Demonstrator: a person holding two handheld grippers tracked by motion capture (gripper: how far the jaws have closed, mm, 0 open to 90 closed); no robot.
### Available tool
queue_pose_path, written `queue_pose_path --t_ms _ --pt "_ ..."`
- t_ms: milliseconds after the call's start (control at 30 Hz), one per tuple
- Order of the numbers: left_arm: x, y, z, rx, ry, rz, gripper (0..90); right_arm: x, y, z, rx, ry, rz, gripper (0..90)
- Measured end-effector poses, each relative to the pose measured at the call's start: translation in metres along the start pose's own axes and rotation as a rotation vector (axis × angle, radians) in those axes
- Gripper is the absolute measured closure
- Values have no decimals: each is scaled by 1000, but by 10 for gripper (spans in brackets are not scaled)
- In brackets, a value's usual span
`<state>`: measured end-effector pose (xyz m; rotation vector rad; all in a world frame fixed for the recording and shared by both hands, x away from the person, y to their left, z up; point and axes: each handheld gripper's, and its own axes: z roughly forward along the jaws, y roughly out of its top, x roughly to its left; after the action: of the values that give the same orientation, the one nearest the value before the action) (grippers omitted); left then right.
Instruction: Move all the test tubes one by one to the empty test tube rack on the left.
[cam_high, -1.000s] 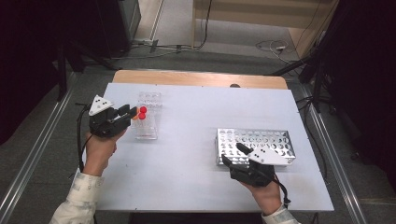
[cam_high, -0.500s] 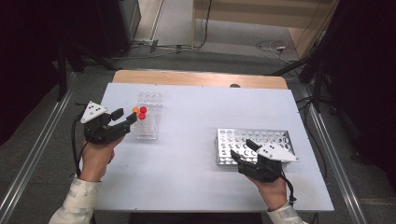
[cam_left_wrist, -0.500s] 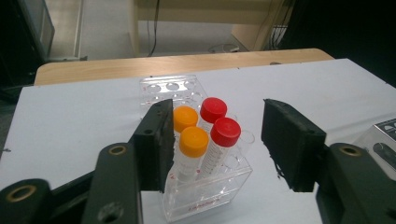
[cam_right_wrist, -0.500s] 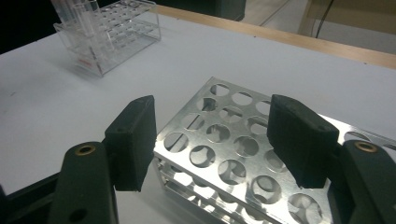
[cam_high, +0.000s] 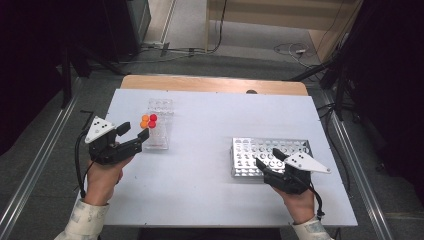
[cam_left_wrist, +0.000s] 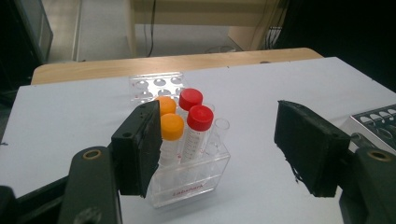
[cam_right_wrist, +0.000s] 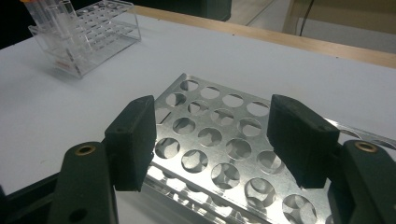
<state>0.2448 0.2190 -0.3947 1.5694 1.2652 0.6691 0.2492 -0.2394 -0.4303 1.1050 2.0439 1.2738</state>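
Observation:
A clear plastic tube rack (cam_high: 160, 131) stands on the left of the white table (cam_high: 210, 190). At its near end it holds two orange-capped tubes (cam_left_wrist: 171, 127), two red-capped tubes (cam_left_wrist: 200, 117) and one uncapped tube (cam_left_wrist: 219, 127). My left gripper (cam_high: 134, 131) is open just left of and nearer than those tubes; in its own view my left gripper (cam_left_wrist: 219, 140) has its left jaw beside the orange caps, not touching. My right gripper (cam_high: 268, 158) is open over the near edge of an empty metal rack (cam_high: 295, 147). My right gripper (cam_right_wrist: 212, 128) holds nothing above the metal rack (cam_right_wrist: 232, 161).
The clear rack (cam_right_wrist: 88, 42) appears far off to the left in the right gripper view. A wooden strip (cam_high: 210, 84) borders the table's far edge. Grey floor with cables (cam_high: 290, 50) lies beyond, and metal rails (cam_high: 30, 190) run along both sides.
My left gripper has drawn back a little from the capped tubes toward the person. My right gripper has shifted slightly right along the metal rack's near edge. Both stay open.

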Motion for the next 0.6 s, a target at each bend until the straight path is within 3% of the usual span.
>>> queue_pose_path --t_ms 300,600 --pt "-6 -22 -4 35 16 7 289 -9 -3 -7 -4 -21 3 314" --pt "1 -42 -15 33 69 -14 253 -22 -7 -15 -9 -57 15 313"
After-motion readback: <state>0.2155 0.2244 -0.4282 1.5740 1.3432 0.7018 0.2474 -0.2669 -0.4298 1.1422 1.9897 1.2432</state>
